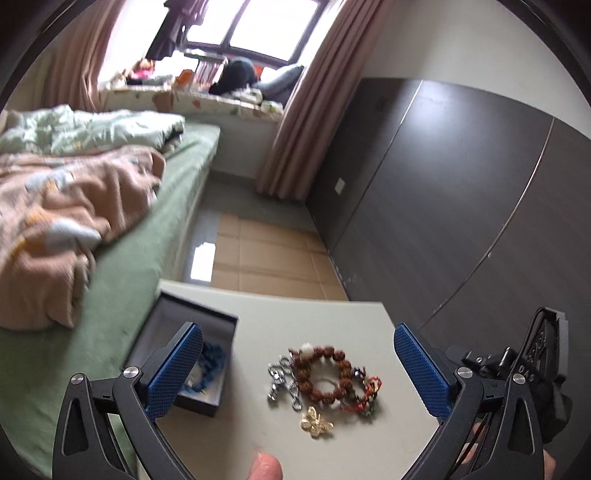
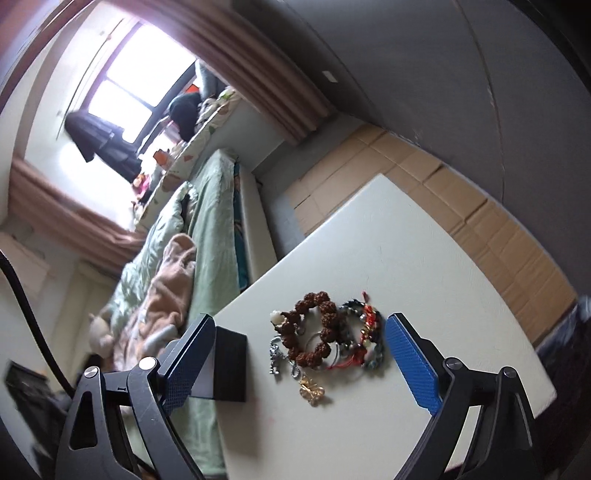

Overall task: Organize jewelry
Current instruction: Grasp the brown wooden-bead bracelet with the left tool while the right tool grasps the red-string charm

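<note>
- Bed (image 1: 122, 236) with green sheet ran along the left; peach blanket (image 1: 66, 221) and pale green quilt (image 1: 85, 129) lay rumpled on it.
- Dark wardrobe panels (image 1: 461, 192) stood to the right, pink curtains (image 1: 310, 110) hung by a bright window (image 1: 258, 26), cardboard sheets (image 1: 266, 254) covered the floor.
- White surface (image 1: 332, 443) stood beside the bed and carried all the jewelry.
- Left gripper (image 1: 299, 369) hovered above the surface, jaws spread wide, nothing between them; the pile showed below the gap.
- Right gripper (image 2: 299, 354) also hung over the surface, jaws spread apart and pinching nothing.
- Dark jewelry box (image 1: 192, 350) sat open at the surface's bed-side edge, a blue beaded piece (image 1: 210, 365) lying inside it; the left blue pad partly hid it.
- Brown bead bracelet (image 1: 321, 373) lay near the middle of the surface, ring-shaped, a white bead (image 1: 307, 348) on its far side.
- Red and multicolour string bracelets (image 1: 365, 391) lay touching the brown one on its wardrobe side, tangled together.
- Silver chain (image 1: 282, 380) lay touching the brown bracelet on the box side.
- Gold butterfly-like ornament (image 1: 316, 424) sat just beside the pile, nearest the cameras, apart from the box.
- A fingertip (image 1: 264, 465) showed at the bottom edge of the left view.
</note>
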Motion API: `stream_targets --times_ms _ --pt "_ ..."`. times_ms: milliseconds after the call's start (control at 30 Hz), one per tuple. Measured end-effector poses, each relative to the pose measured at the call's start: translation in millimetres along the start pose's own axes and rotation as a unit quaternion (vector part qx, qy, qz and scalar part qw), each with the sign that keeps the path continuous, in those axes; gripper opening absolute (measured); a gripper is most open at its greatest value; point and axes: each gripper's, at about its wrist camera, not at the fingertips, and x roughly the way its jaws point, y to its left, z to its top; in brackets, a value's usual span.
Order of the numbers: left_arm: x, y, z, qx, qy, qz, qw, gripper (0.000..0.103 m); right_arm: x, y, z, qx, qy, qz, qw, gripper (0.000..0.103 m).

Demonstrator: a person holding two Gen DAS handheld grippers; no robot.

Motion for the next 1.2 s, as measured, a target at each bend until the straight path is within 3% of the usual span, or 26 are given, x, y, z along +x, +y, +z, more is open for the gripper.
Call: stream_targets --times_ms 100,267,400,467,533,833,1000,1033,1067,1100,1200 --pt "14.5 -2.3 -12.3 0.009 0.019 0.019 0.9996 0.103 3.0 -6.8 -2.2 -0.005 -0.002 -0.023 1.000 0.094" --pt "34.5 -7.2 -22.1 0.019 0.054 0.033 0.9978 0.103 19.5 -21.8 -5.4 -0.008 0.032 -0.089 0.996 0.094" --pt "45.7 -7.2 -26.6 0.013 0.076 0.034 0.9964 0.103 31.2 -26.0 -8.4 -0.027 0.052 -0.099 0.993 0.093" --pt "51.6 -6.6 -26.6 0.006 0.085 0.034 0.9958 0.103 39.3 -28.4 -10.9 -0.030 0.060 -0.103 0.992 0.085" --pt "56.6 -6.7 -26.9 0.007 0.088 0.036 0.9955 0.102 47.5 -30.4 -12.0 -0.031 0.071 -0.107 0.991 0.069" --pt "86.9 -5.5 -29.6 0.008 0.117 0.031 0.9927 0.089 84.4 -41.8 -7.9 -0.012 0.107 -0.116 0.987 0.046" --pt "98.7 -7.1 -32.8 0.015 0.133 0.031 0.9905 0.084 98.4 -36.5 -3.3 -0.028 0.113 -0.124 0.986 0.042" --pt "101.0 -7.9 -33.3 0.016 0.138 0.030 0.9899 0.082 100.4 -34.6 -3.0 -0.034 0.114 -0.124 0.985 0.033" --pt "103.2 -8.4 -34.0 0.015 0.142 0.028 0.9893 0.079 102.2 -32.7 -3.3 -0.040 0.116 -0.123 0.985 0.026" --pt "105.2 -8.7 -34.7 0.015 0.145 0.028 0.9890 0.076 104.4 -31.4 -3.6 -0.045 0.120 -0.121 0.984 0.011" --pt "114.4 -10.7 -38.4 0.021 0.158 0.038 0.9865 0.062 101.8 -27.1 -3.1 -0.053 0.117 -0.112 0.985 0.010"
